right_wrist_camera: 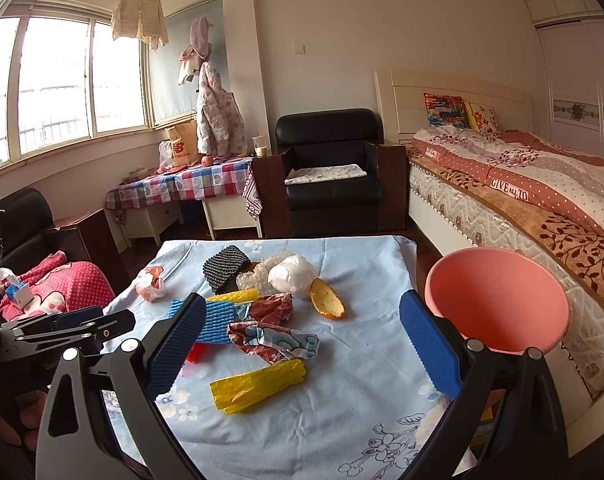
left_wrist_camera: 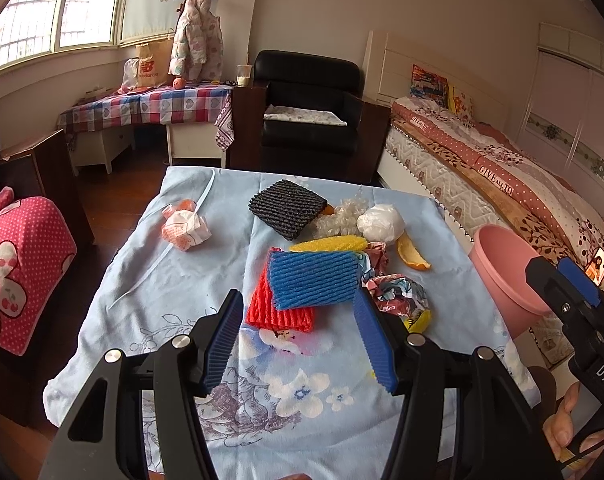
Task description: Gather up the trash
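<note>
Both the left gripper [left_wrist_camera: 297,340] and right gripper [right_wrist_camera: 302,344] are held wide open, empty. Trash is scattered on the table [right_wrist_camera: 362,420], the blue net [left_wrist_camera: 314,280] laid over the red net [left_wrist_camera: 277,312].

Both the left gripper [left_wrist_camera: 297,340] and the right gripper [right_wrist_camera: 302,344] tilt downward, fingers spread wide, gripping nothing.

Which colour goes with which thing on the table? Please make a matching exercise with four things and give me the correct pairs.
Things:
1. foam net lying on the red one
2. bin
3. foam net at the far side
4. fruit peel

Colours:
a. pink
b. orange
c. blue
d. black

Pairs: 1-c, 2-a, 3-d, 4-b
</note>
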`<act>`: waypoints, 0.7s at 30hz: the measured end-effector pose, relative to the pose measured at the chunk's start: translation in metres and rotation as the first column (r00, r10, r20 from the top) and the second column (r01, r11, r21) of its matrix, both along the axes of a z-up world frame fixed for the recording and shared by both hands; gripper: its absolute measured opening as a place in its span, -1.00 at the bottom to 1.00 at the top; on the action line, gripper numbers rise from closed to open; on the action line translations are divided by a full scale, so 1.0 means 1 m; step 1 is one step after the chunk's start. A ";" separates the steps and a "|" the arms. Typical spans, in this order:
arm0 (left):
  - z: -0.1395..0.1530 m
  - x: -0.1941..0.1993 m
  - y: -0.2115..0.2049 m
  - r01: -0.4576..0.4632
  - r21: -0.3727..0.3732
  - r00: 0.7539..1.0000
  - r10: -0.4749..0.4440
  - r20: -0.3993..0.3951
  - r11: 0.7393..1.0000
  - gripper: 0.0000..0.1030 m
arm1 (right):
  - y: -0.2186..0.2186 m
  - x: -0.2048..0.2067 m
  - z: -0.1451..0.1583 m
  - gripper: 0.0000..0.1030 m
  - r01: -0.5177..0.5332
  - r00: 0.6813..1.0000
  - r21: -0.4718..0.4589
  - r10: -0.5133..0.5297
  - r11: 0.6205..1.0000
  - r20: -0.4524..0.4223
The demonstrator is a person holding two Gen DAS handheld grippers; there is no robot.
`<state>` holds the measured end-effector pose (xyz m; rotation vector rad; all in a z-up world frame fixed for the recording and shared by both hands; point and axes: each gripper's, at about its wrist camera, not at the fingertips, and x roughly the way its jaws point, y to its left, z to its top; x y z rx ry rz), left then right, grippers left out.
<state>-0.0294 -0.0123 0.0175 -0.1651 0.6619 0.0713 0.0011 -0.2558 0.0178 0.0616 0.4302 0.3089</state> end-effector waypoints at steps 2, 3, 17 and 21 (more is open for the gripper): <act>0.001 -0.001 0.000 -0.002 0.002 1.000 0.002 0.004 1.000 0.11 | 0.000 -0.001 0.001 0.90 -0.001 1.000 0.000 0.001 1.000 0.004; 0.001 -0.002 0.000 -0.003 0.002 1.000 0.003 0.006 1.000 0.11 | 0.000 -0.001 0.000 0.90 -0.002 1.000 0.000 0.002 1.000 0.005; 0.006 -0.006 -0.003 0.002 0.014 1.000 -0.002 0.022 1.000 0.11 | -0.004 -0.005 0.002 0.90 0.009 1.000 0.014 -0.010 1.000 0.027; 0.007 -0.005 -0.001 0.001 0.007 1.000 -0.001 0.020 1.000 0.11 | -0.006 -0.005 0.003 0.90 0.016 0.999 0.018 -0.017 1.000 0.034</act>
